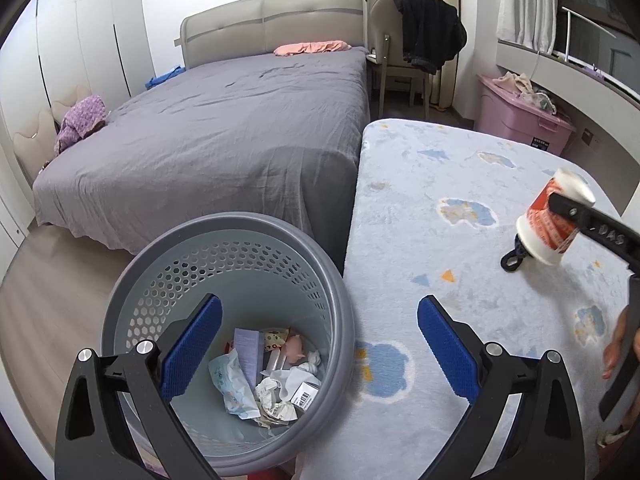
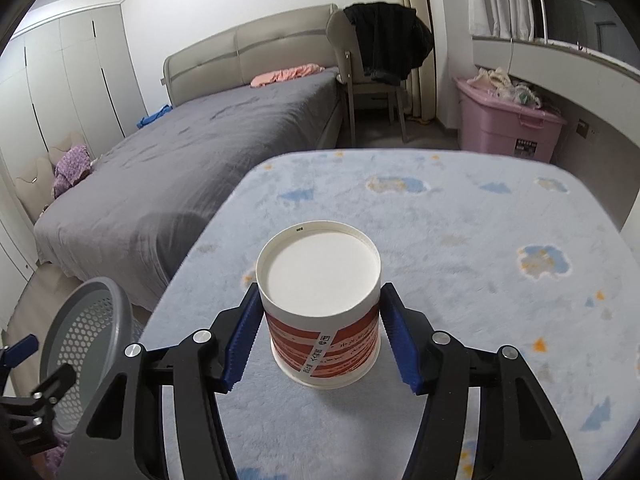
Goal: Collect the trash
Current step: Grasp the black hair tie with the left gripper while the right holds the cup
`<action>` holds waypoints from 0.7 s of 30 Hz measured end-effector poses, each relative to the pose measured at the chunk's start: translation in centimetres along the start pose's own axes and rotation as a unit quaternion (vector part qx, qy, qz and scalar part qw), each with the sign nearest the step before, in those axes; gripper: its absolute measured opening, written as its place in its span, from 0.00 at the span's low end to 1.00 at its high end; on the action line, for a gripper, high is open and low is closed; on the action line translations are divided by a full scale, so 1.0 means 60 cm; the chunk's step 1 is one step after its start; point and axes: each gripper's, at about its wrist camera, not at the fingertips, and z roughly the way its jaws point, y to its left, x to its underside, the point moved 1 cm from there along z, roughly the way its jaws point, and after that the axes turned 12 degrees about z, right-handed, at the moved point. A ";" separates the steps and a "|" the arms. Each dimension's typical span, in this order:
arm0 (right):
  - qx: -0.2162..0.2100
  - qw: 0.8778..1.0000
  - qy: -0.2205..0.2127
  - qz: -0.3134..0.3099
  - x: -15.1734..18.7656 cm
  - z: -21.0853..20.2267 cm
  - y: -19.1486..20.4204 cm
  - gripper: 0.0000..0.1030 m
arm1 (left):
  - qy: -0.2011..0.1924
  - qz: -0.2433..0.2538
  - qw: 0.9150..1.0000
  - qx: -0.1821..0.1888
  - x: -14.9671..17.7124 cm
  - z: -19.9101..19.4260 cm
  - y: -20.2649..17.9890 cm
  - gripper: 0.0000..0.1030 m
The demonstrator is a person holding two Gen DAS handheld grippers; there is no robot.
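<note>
A red-and-white paper cup (image 2: pixel 322 312) is held bottom-up between the blue pads of my right gripper (image 2: pixel 320 332), above the light blue fluffy table cover (image 2: pixel 460 240). The cup also shows in the left wrist view (image 1: pixel 554 218), gripped by the right gripper's black fingers. My left gripper (image 1: pixel 320 350) is open and empty, over the near rim of the grey perforated trash basket (image 1: pixel 228 236). The basket holds crumpled paper, wrappers and a small box (image 1: pixel 272 376). The basket also shows at the lower left of the right wrist view (image 2: pixel 86 320).
A bed with a grey sheet (image 1: pixel 224 128) stands behind the basket. A chair with a black jacket (image 1: pixel 424 32) and a pink storage box (image 1: pixel 520 112) are at the back. The table edge (image 1: pixel 356 216) runs beside the basket. White wardrobes line the left wall.
</note>
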 end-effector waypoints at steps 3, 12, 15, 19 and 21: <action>0.000 1.000 -0.009 -0.002 -0.003 -0.032 -0.007 0.56 | -0.004 0.002 1.000 0.002 -0.001 -0.006 -0.005 0.94; 0.015 1.000 -0.020 0.000 0.005 -0.108 -0.059 0.56 | -0.023 0.017 1.000 0.012 -0.008 -0.028 -0.044 0.94; 0.020 1.000 -0.020 0.005 0.009 -0.124 -0.084 0.56 | -0.022 0.026 0.999 0.026 -0.013 -0.028 -0.071 0.94; 0.024 0.999 -0.023 0.016 0.014 -0.139 -0.115 0.56 | -0.025 0.035 0.998 0.041 -0.022 -0.029 -0.104 0.94; 0.024 0.999 -0.023 0.021 0.016 -0.141 -0.132 0.56 | -0.024 0.038 0.998 0.051 -0.029 -0.026 -0.122 0.94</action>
